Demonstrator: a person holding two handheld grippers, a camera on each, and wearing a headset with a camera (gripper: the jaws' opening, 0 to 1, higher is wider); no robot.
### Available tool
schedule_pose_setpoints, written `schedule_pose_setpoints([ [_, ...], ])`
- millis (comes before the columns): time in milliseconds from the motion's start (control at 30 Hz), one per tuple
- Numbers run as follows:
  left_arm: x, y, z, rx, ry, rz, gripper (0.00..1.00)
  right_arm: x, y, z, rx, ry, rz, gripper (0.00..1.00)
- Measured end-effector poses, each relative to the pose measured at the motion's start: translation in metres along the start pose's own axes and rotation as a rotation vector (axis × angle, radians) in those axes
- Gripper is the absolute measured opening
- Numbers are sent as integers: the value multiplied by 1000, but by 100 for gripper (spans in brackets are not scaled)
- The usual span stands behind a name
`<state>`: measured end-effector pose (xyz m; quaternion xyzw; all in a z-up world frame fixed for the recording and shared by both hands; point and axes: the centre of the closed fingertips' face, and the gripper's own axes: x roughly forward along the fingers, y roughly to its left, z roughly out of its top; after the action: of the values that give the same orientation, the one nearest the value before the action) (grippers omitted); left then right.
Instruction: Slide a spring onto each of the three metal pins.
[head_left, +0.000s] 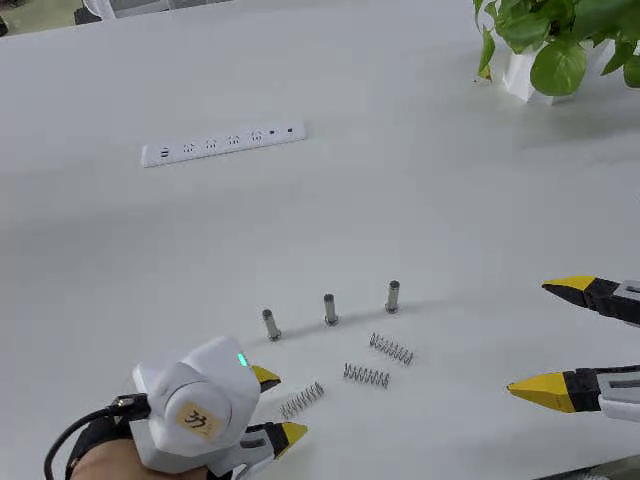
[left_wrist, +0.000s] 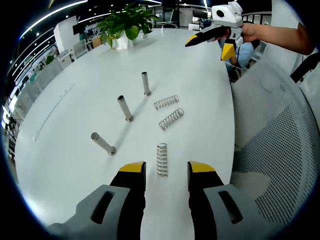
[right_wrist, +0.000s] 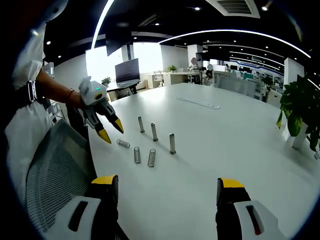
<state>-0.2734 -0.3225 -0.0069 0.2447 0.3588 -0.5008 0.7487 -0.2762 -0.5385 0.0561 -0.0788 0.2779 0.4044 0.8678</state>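
Stock on the white tabletop, taken left to right along its near edge. Left gripper: jaws released and holding nothing, yellow tips aimed at the first spring, which lies flat with its near end just between the tips, as the left gripper view confirms. Three metal pins, all upright and bare, in a slanting row behind the springs: left pin, middle pin, right pin. Second spring and third spring: flat, apart from each other, just in front of the middle and right pins. Right gripper: jaws spread wide, empty, hanging by the right edge well apart from the parts. Step in hand, by my reading: taking up the first spring. Handling advice: centre the jaws across the coil near one end. Pinch only lightly, so the turns do not flatten and the spring does not shoot out. Leave the other end free, then tip the spring upright over the left pin before lowering.
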Motion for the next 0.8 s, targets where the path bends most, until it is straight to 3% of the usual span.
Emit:
schedule_pose_setpoints([
  [167, 7, 4, -7, -4, 43, 10, 26, -1, 4, 2, -21, -30, 16, 84],
  [500, 15, 5, -20, -3, 112, 22, 21, 3, 10, -2, -32, -24, 36, 85],
  [800, 17, 6, -24, -15, 130, 22, 17, 5, 11, -1, -32, -24, 39, 84],
])
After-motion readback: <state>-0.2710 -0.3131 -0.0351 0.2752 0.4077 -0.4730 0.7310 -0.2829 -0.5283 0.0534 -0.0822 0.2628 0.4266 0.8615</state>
